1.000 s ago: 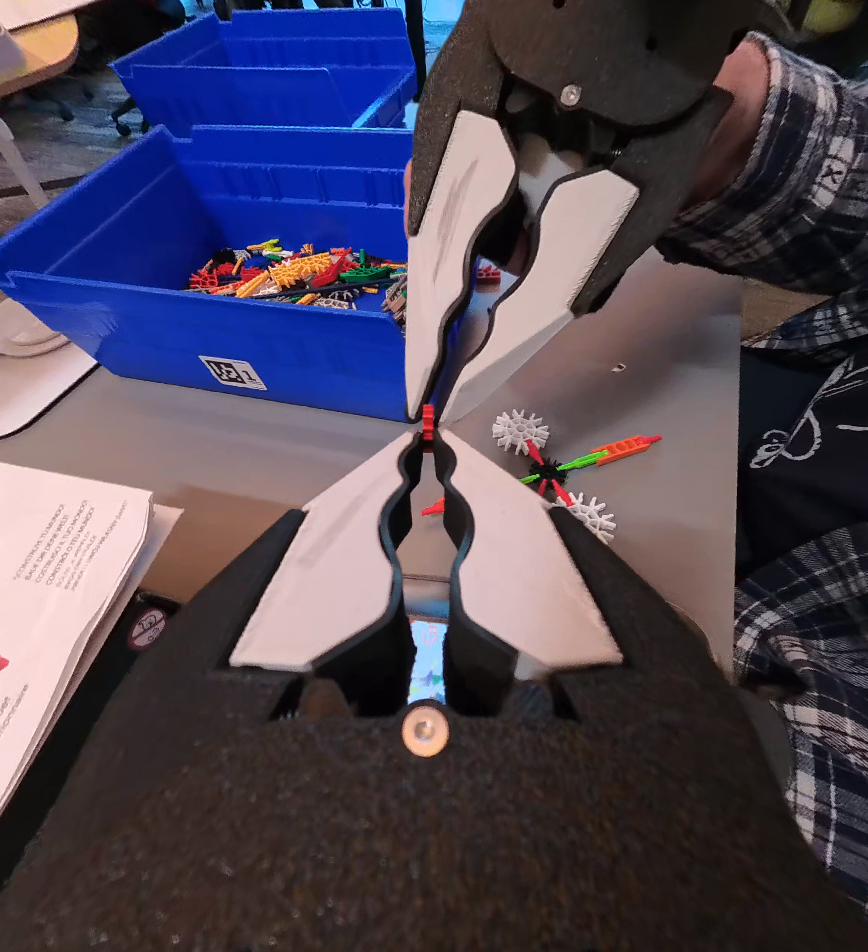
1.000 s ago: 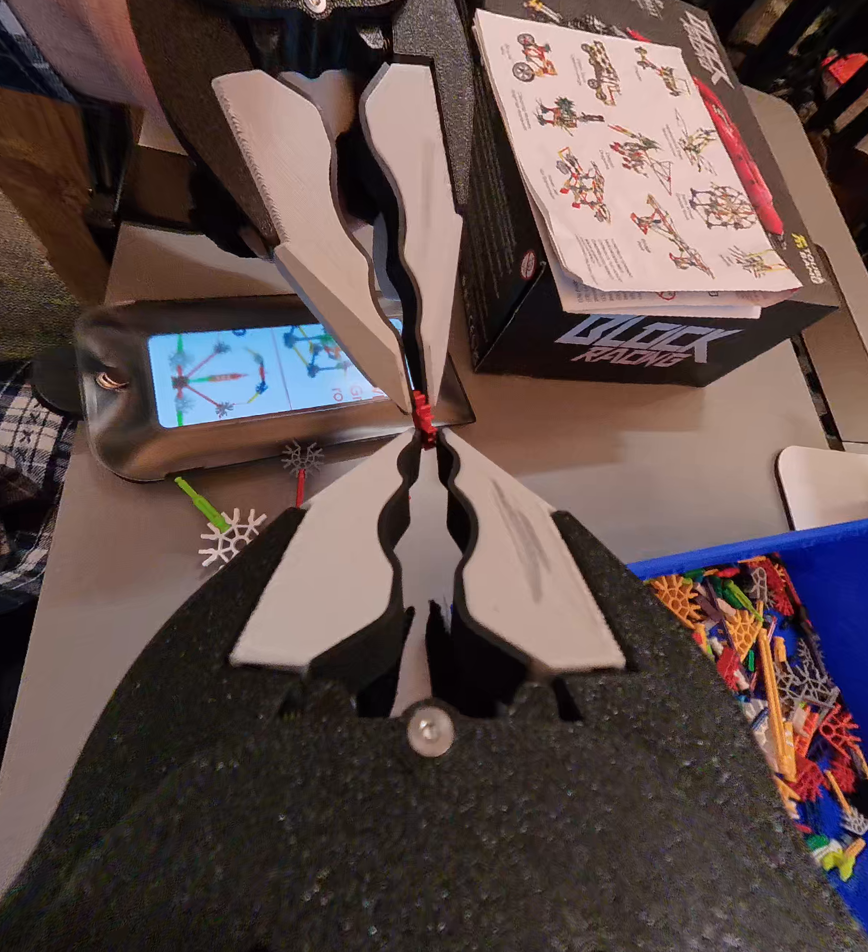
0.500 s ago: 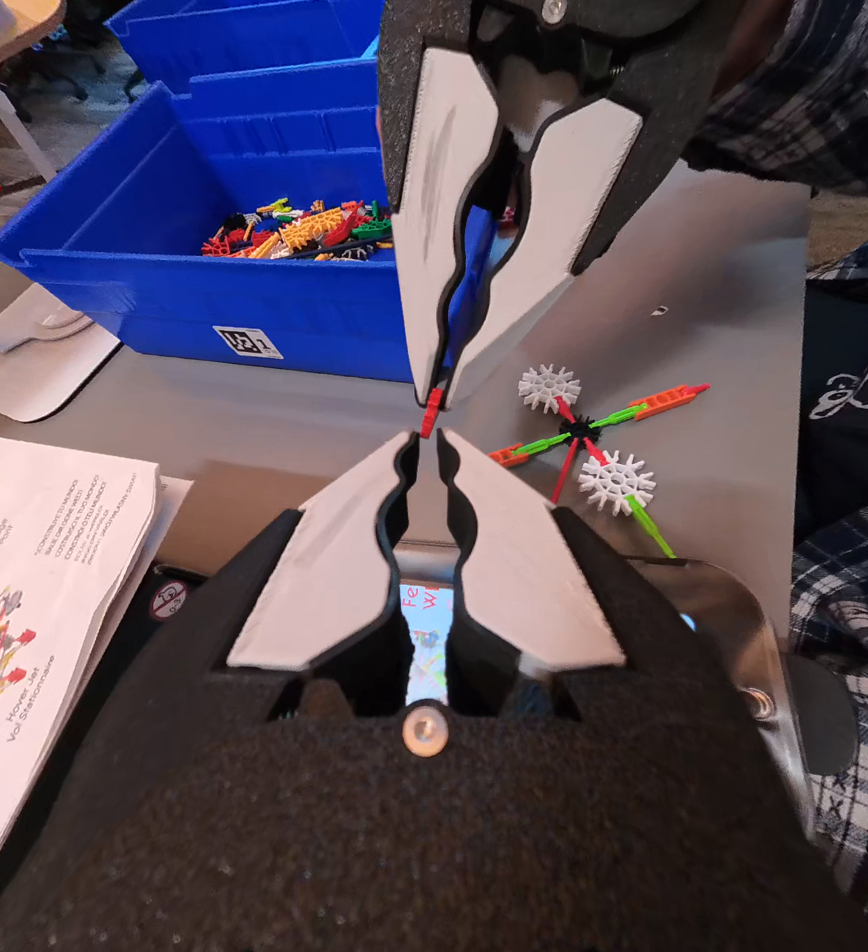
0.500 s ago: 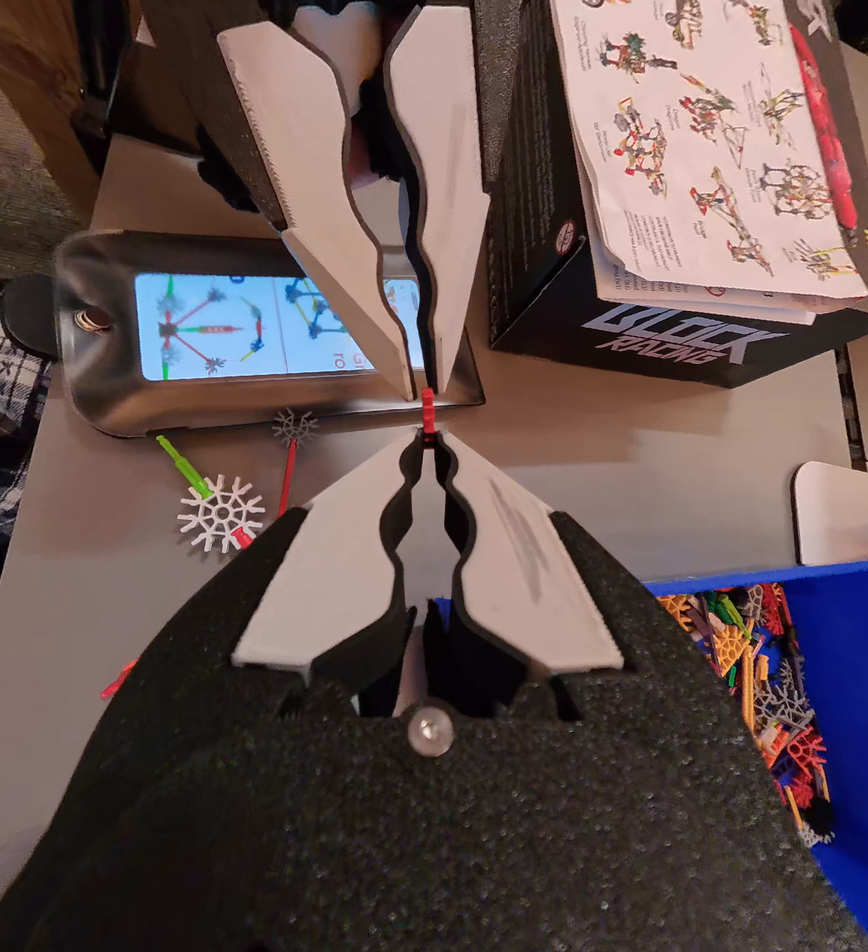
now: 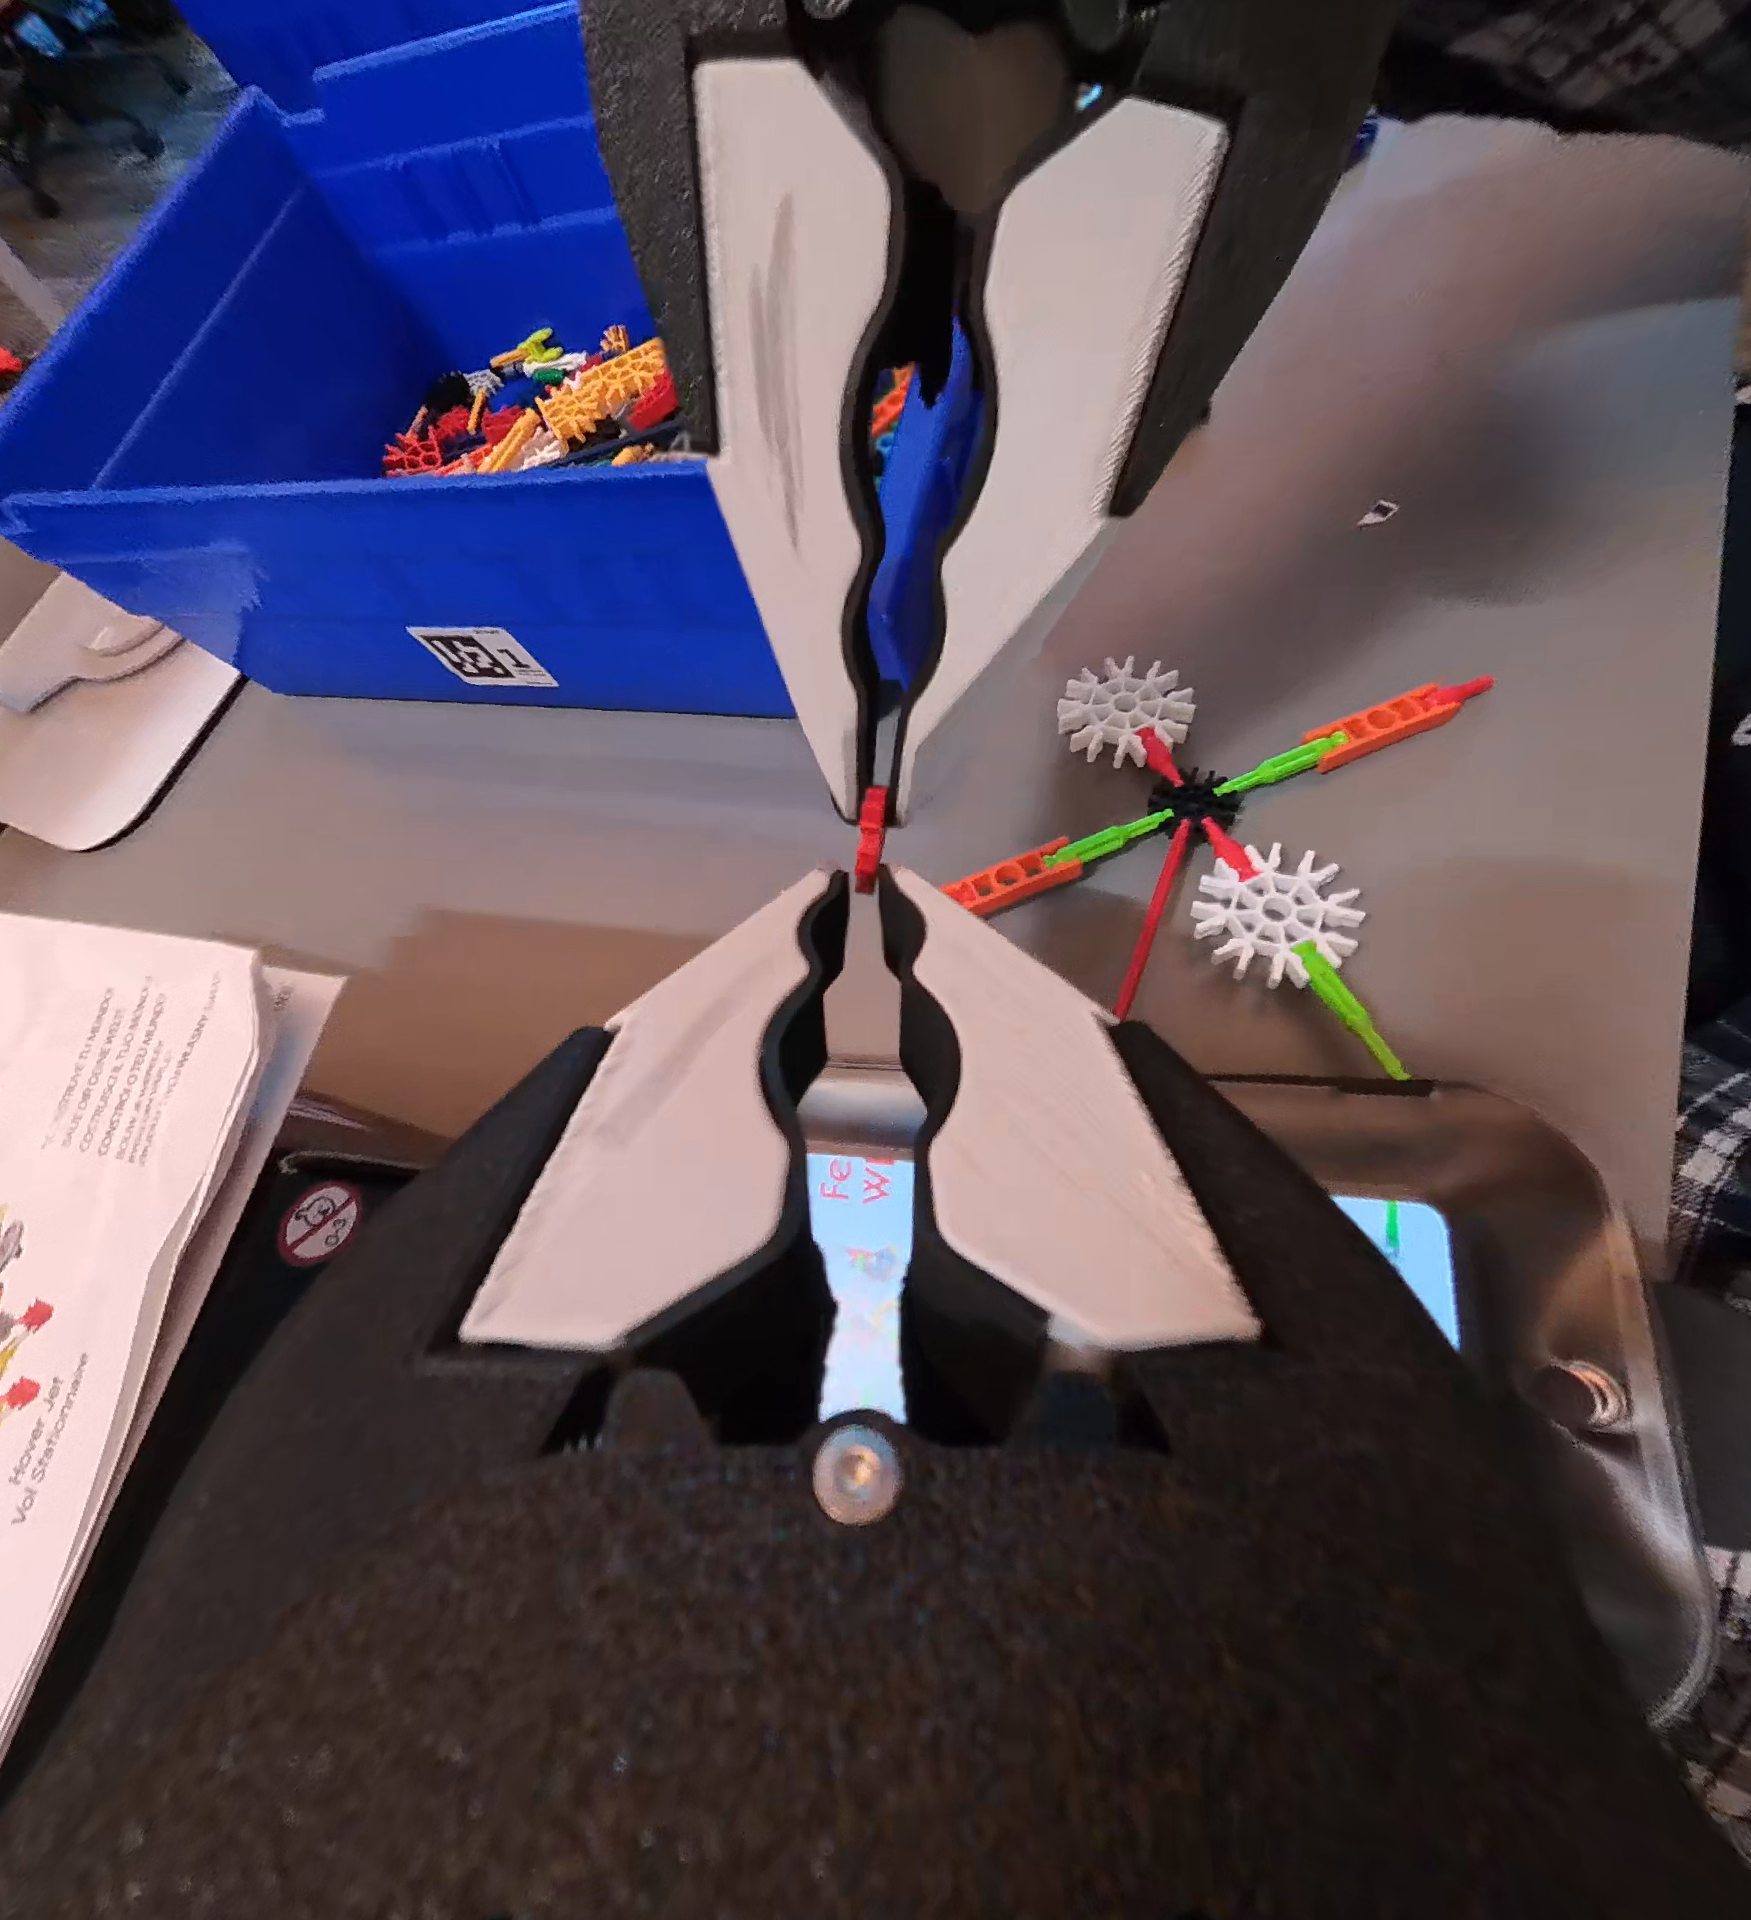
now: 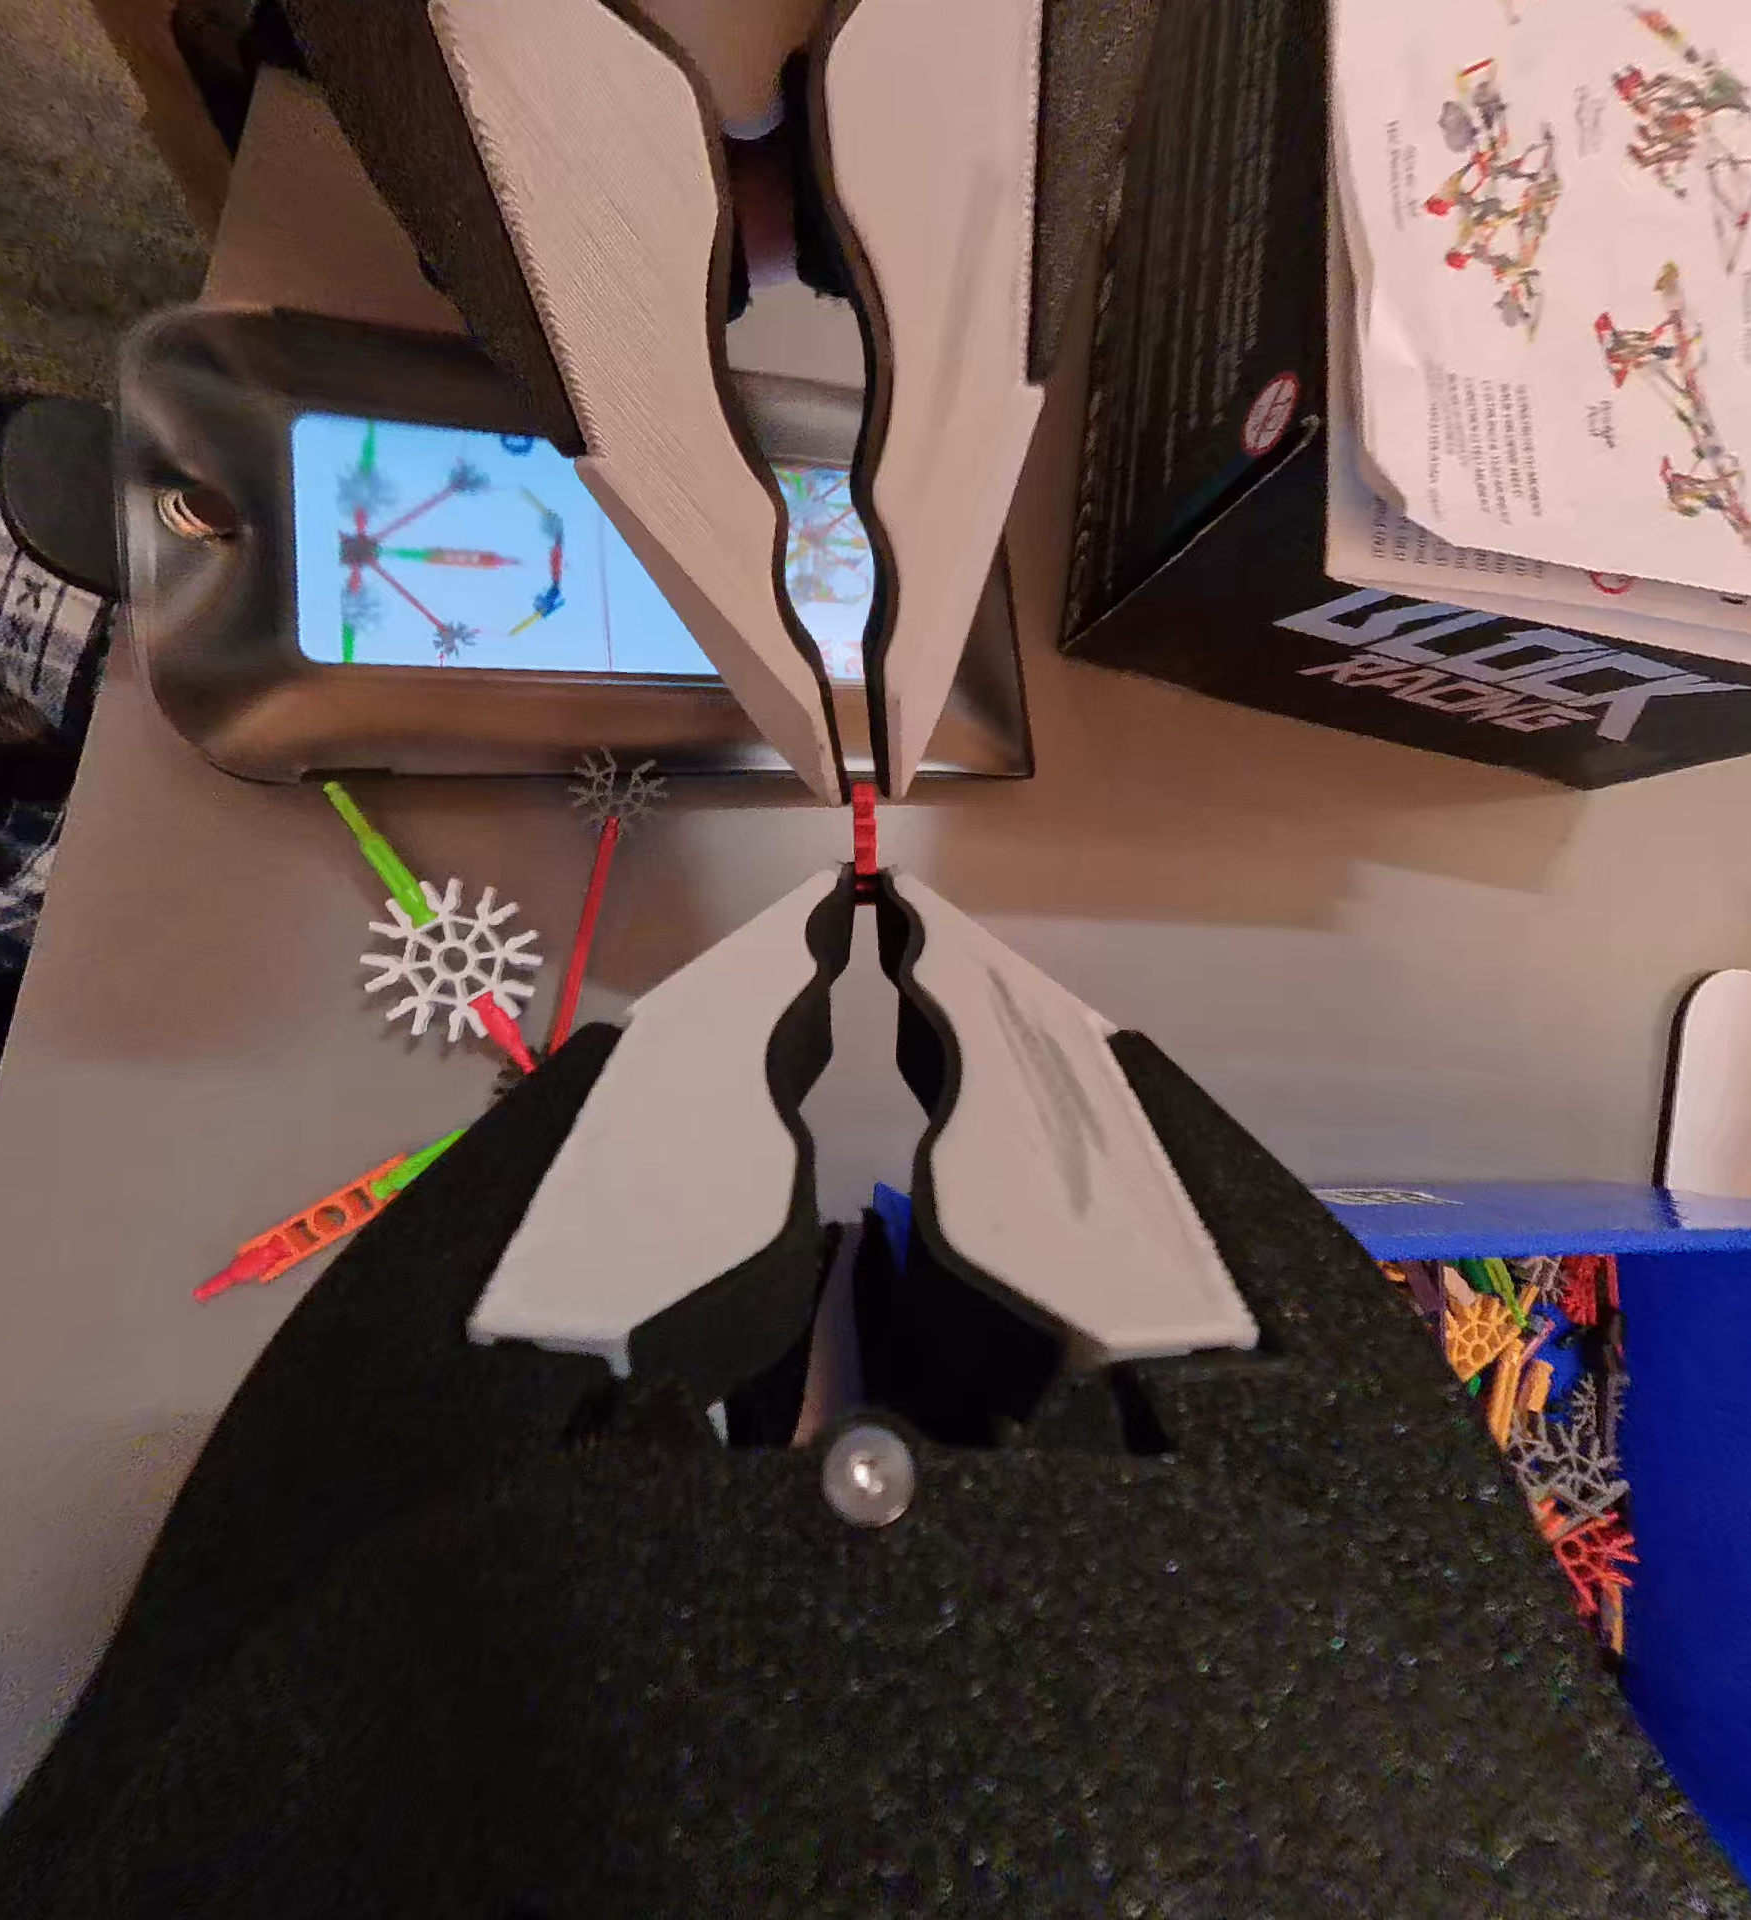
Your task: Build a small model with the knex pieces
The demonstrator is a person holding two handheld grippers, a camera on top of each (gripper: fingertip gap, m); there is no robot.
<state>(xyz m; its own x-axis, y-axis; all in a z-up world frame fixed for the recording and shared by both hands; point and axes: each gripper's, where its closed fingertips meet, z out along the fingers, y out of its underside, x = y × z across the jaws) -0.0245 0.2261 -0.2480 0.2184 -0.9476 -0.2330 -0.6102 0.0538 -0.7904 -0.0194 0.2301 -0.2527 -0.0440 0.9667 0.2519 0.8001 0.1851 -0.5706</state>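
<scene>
A short red rod piece (image 5: 870, 837) hangs in the air between the two grippers, which meet tip to tip above the grey table (image 5: 1473, 436). My right gripper (image 6: 862, 883) is shut on one end of the red piece (image 6: 864, 831). My left gripper (image 5: 859, 885) has its jaws parted a little, and the piece's other end sits just at its tips. The right gripper also shows at the top of the left wrist view (image 5: 873, 808). The left gripper shows at the top of the right wrist view (image 6: 863, 795).
A flat rod assembly lies on the table: a black hub (image 5: 1188, 805), white snowflake connectors (image 5: 1276, 914), green and red rods and orange pieces (image 6: 325, 1236). A blue bin (image 5: 383, 582) holds several loose pieces. A lit phone (image 6: 497, 551) in a holder, a black box (image 6: 1370, 644) and instruction sheets (image 5: 40, 1195) stand nearby. My left and right fingertips are right by each other. The right tips stand about 9 centimetres off the black hub (image 5: 1188, 805).
One second ago both grippers pinched the red piece. My left jaws have parted slightly since, more of the piece shows between the tips, and both grippers have shifted over the table.
</scene>
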